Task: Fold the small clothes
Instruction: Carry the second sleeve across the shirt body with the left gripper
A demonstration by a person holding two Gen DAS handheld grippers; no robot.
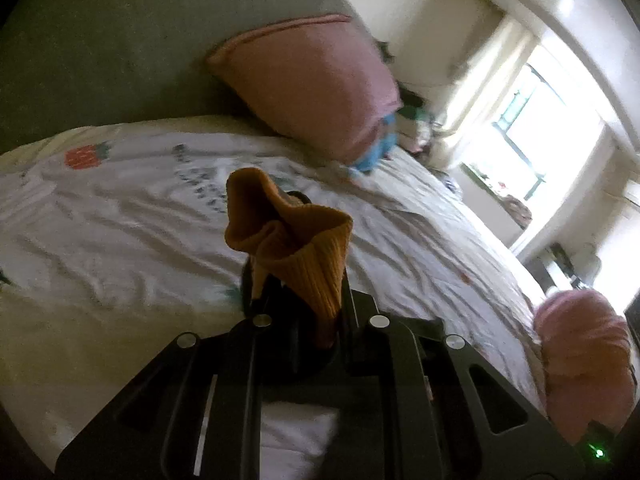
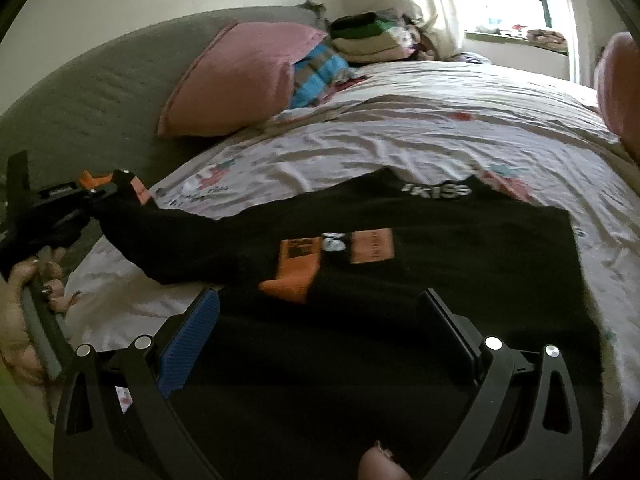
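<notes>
Left fingers: the left gripper [image 1: 298, 280] is clamped on the orange ribbed cuff [image 1: 296, 236] of a sleeve, which bunches up out of the closed jaws.
Same grip from the other side: in the right wrist view the left gripper [image 2: 108, 188] shows at the far left, a hand [image 2: 28, 292] around its handle, the black sleeve [image 2: 168, 236] drawn out from the pinch towards the garment body.
Right fingers: the right gripper [image 2: 324, 328] stands wide apart, blue pad [image 2: 188, 344] on one side, gripping nothing.
Garment: the black sweater [image 2: 420, 264] lies flat on the bedsheet [image 2: 360, 148], directly under and ahead of the right fingers.
Long axis: the sleeve runs from the left pinch across to the sweater's middle, roughly crosswise to the right fingers.
Nearer hand: the left has the sleeve; the right is nearer the body and hem.
Coming move, as I judge it: carry the cuff across onto the body.
Beyond: a pink pillow [image 2: 236, 80] lies far ahead.
</notes>
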